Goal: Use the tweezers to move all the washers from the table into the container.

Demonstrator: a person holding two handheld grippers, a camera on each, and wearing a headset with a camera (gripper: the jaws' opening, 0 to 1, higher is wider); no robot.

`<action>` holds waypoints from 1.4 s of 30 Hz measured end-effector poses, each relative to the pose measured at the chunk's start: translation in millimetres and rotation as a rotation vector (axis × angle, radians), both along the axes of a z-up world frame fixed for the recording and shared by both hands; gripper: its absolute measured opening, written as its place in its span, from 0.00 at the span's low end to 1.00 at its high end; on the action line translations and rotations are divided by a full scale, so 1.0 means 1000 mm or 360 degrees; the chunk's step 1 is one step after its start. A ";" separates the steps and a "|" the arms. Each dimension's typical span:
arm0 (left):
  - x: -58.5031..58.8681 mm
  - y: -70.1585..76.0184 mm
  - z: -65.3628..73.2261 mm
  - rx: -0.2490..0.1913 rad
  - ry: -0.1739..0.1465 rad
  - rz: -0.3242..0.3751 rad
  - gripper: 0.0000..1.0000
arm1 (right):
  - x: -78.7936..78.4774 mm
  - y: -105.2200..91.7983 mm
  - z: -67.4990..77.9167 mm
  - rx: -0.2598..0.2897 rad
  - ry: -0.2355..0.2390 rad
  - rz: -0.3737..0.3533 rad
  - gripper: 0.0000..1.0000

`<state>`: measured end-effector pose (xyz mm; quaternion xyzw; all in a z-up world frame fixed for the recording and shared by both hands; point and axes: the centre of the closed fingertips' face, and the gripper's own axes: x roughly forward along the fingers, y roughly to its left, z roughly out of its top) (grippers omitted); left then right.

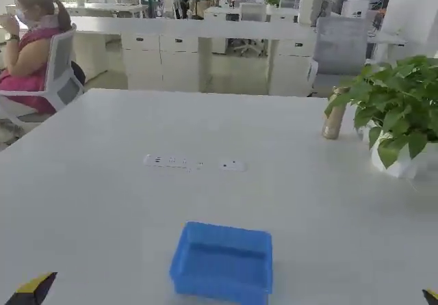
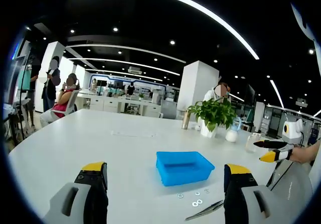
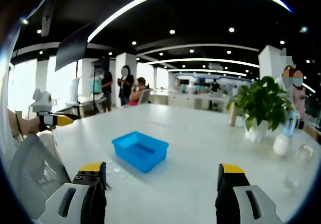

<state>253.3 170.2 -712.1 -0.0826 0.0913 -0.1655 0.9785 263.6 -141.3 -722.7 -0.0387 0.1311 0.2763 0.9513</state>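
Observation:
A blue container (image 1: 220,260) stands empty near the table's front edge, also in the left gripper view (image 2: 183,166) and the right gripper view (image 3: 140,150). Several small washers (image 2: 193,199) lie on the table just in front of it, and the metal tweezers (image 2: 205,210) lie beside them. The washers (image 3: 115,170) sit left of the container in the right gripper view. My left gripper (image 2: 165,176) is open and holds nothing. My right gripper (image 3: 160,176) is open too, with nothing between its fingers. Both hang short of the table's near edge, apart from the tweezers.
A potted plant (image 1: 397,113) in a white pot and a gold bottle (image 1: 334,122) stand at the table's right. A flat socket strip (image 1: 195,162) lies mid-table. A person sits at the far left (image 1: 31,45). An office chair back (image 3: 35,174) is close on my right gripper's left.

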 end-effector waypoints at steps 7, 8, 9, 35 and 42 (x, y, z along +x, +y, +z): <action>0.000 0.000 -0.002 0.0009 0.0006 -0.0014 0.98 | 0.000 -0.001 0.000 0.0036 0.0016 -0.0011 0.89; 0.000 0.000 -0.001 0.0017 -0.0002 -0.0006 0.98 | 0.000 0.000 0.000 0.0031 0.0012 -0.0005 0.89; 0.000 0.002 -0.001 0.0025 -0.0010 0.0006 0.98 | 0.000 0.001 -0.001 0.0025 0.0017 0.0000 0.89; -0.002 -0.007 -0.008 0.0060 0.0050 -0.0048 0.97 | -0.001 -0.004 0.002 -0.0027 -0.0034 -0.0023 0.87; -0.002 -0.003 -0.006 0.0051 0.0042 -0.0016 0.97 | -0.003 0.000 0.000 -0.0072 -0.0029 0.0016 0.87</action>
